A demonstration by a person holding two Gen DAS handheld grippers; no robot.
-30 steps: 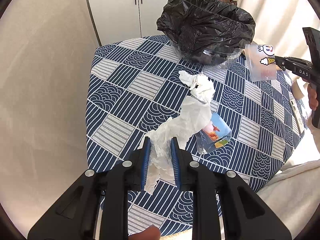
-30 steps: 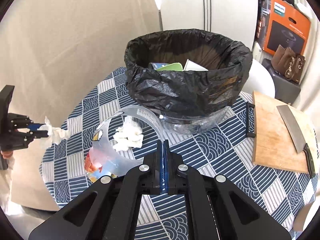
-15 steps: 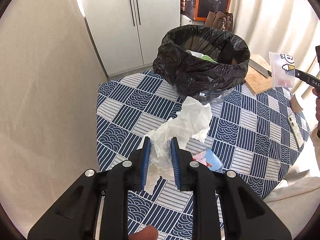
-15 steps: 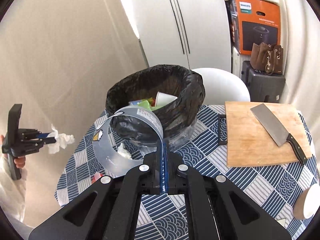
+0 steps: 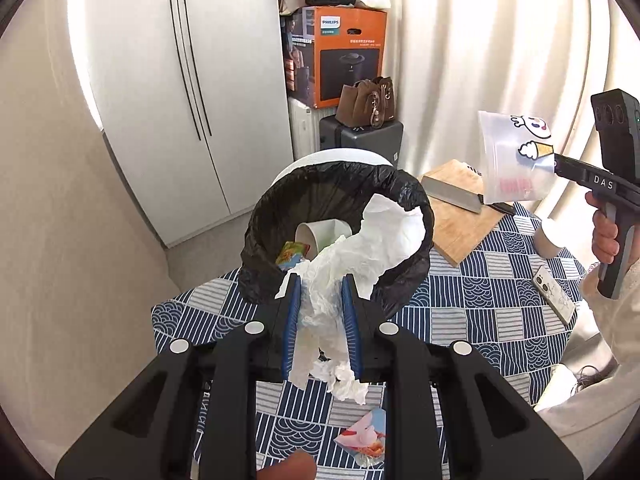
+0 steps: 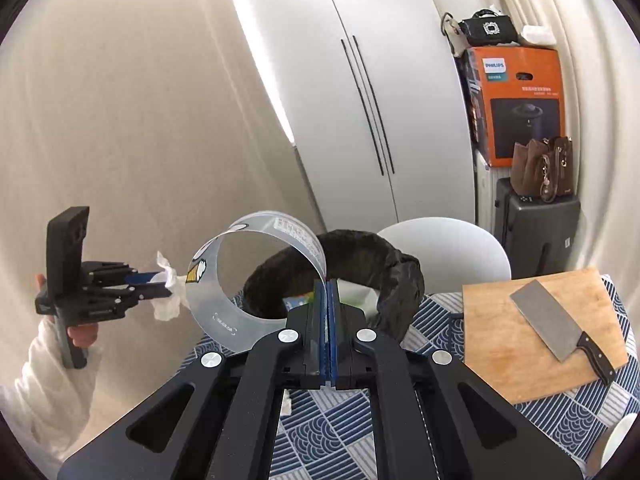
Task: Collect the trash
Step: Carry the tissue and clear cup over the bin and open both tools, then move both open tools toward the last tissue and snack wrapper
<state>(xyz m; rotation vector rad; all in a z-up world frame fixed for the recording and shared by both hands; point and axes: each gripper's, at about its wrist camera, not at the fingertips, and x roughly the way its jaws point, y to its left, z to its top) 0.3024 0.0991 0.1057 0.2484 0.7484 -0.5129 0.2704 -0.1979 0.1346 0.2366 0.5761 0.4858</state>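
Clearly, soft, light tissue (image 5: 320, 304) was pinched mid-bunch by the left claw (image 5: 320, 300); the thin, bendy cup's (image 6: 256, 280) rim, at 12 o'clock, was squeezed by the right claw (image 6: 328, 300).

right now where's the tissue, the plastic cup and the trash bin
tissue (image 5: 320, 308), left wrist view, crumpled middle between the fingers
plastic cup (image 6: 224, 312), right wrist view, clear lower wall
trash bin (image 5: 416, 276), left wrist view, black liner rim

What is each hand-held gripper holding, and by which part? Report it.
Left hand-held gripper: crumpled white tissue, pinched near its lower end. Right hand-held gripper: clear plastic cup, clamped by its wall at the rim.
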